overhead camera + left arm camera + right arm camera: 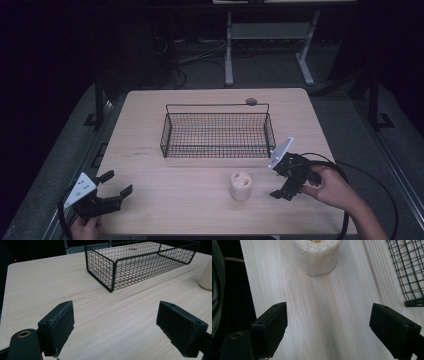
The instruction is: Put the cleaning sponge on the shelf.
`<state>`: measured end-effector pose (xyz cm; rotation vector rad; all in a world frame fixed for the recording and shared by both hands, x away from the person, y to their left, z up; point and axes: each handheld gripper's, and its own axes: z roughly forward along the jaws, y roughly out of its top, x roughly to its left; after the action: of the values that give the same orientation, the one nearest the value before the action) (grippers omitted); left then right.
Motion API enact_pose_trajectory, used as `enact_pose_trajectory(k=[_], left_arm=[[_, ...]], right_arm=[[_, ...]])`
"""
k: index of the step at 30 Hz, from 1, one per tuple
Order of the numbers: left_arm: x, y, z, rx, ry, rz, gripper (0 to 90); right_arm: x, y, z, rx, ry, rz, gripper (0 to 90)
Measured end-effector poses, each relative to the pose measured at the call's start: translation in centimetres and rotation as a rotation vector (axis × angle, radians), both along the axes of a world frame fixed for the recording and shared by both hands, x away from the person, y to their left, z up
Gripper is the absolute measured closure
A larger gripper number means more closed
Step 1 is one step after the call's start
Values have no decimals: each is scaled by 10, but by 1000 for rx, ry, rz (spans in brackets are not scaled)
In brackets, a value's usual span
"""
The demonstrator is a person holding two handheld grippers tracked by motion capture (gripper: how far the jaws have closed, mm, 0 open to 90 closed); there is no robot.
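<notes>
A cream, spongy cylinder (pixel 240 186) stands upright on the wooden table, in front of a black wire basket (pixel 167 131) that looks empty. My right gripper (pixel 276 181) is open just right of the cylinder and points at it without touching it. Its own view has the cylinder (pixel 318 257) ahead of the wide-apart jaws of the right gripper (pixel 328 325), with a basket corner (pixel 409 270) at the right. My left gripper (pixel 118 182) is open near the table's front left corner. In the left gripper view, the left gripper (pixel 116 325) faces the basket (pixel 100 267), and the cylinder (pixel 207 275) is at the right edge.
A small dark round disc (pixel 251 101) lies on the table just behind the basket. The front edge of the table (pixel 200 233) runs close to both hands. Beyond the table stand a white desk frame (pixel 229 50) and floor cables in the dark.
</notes>
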<state>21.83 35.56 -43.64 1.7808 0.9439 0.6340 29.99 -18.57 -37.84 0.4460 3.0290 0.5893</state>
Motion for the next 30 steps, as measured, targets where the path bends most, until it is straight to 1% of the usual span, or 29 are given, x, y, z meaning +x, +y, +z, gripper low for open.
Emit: enact_pose_trajectory(k=[5,21,26,30], left_arm=[[0,0,0,1,0,-1,139],[0,0,0,-5,-1,-1,139],[1,0,0,-5,3,-4,139],[1,0,0,-7,1,-3,139]], right_arm=[[2,7,0,-3,1,21,145],[6,22,-2,-19,10,54,145],[7,29,-2,-18,4,69,145],[9,35,-2,-17,11,80,145]])
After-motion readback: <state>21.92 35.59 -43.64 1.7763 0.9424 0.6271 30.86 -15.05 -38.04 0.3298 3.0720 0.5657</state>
